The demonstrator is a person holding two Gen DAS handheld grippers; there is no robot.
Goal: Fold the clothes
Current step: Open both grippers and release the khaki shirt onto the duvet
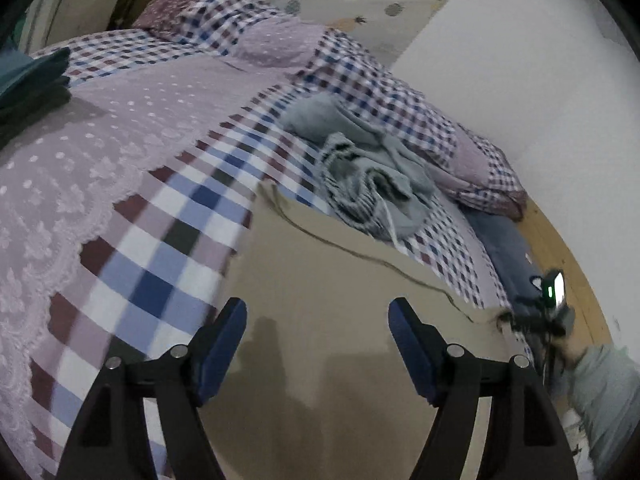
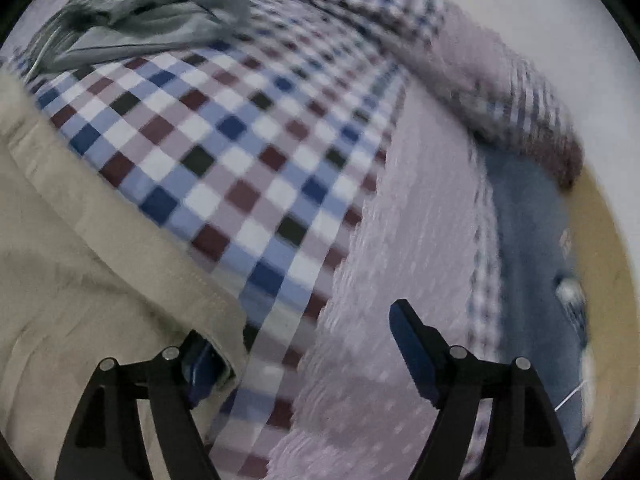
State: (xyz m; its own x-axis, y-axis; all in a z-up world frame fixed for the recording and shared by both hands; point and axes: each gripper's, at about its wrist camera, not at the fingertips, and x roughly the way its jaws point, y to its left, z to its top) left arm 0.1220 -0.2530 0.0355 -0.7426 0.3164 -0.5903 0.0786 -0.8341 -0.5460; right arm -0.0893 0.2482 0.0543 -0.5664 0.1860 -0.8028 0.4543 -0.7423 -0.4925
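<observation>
A beige garment (image 1: 340, 344) lies spread flat on the checked bedcover (image 1: 160, 260). My left gripper (image 1: 318, 308) hangs open just above it, with nothing between its blue pads. In the right wrist view the beige garment's (image 2: 80, 280) stitched hem drapes over the tip of the left finger (image 2: 200, 368). My right gripper (image 2: 308, 328) stands open over the bedcover (image 2: 240, 160), its pads wide apart and pressing on nothing. A crumpled grey garment (image 1: 360, 160) (image 2: 140, 12) lies further up the bed. The right gripper (image 1: 536, 320) and a grey sleeve (image 1: 604, 392) show at the left wrist view's right edge.
A folded teal garment (image 1: 28, 76) lies at the bed's left edge. Checked pillows (image 1: 480, 168) sit along the white wall (image 1: 520, 80). A dark blue cloth (image 2: 520, 240) runs beside the bed above the wooden floor (image 1: 560, 240).
</observation>
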